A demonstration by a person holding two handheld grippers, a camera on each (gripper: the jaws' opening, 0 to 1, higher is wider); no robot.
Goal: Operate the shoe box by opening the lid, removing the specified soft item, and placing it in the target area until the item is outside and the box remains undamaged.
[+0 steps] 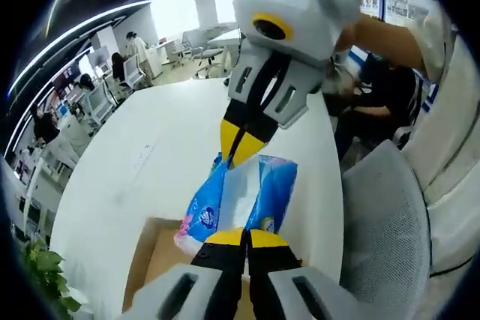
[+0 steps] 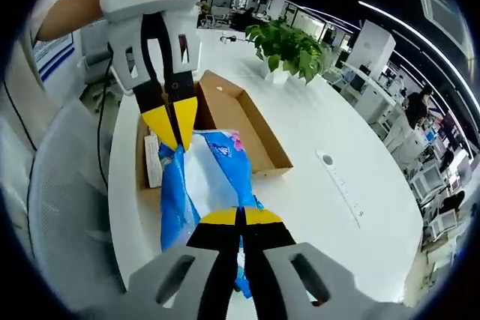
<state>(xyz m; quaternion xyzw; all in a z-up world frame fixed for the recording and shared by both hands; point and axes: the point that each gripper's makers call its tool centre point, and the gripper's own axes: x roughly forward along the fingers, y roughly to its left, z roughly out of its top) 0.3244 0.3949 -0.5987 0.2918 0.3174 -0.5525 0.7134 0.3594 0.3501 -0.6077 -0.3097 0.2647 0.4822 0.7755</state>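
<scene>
A soft blue and white tissue pack (image 1: pixel 241 198) hangs stretched between my two grippers. In the left gripper view, my left gripper (image 1: pixel 245 236) is shut on its near end and my right gripper (image 1: pixel 241 144) comes down from above, shut on the far end. In the right gripper view, my right gripper (image 2: pixel 240 216) pinches the near end of the pack (image 2: pixel 214 177), and the left gripper (image 2: pixel 172 131) grips the other end. The open brown cardboard shoe box (image 2: pixel 259 136) lies on the white table just behind the pack; one box corner (image 1: pixel 154 252) sits below the pack.
A white table (image 1: pixel 157 125) with a flush socket strip (image 2: pixel 341 181) carries the box. A potted plant (image 2: pixel 289 46) stands beyond the box. A grey mesh chair (image 1: pixel 382 215) sits at the table edge. A person's arm (image 1: pixel 390 35) holds the right gripper. Desks and people fill the background.
</scene>
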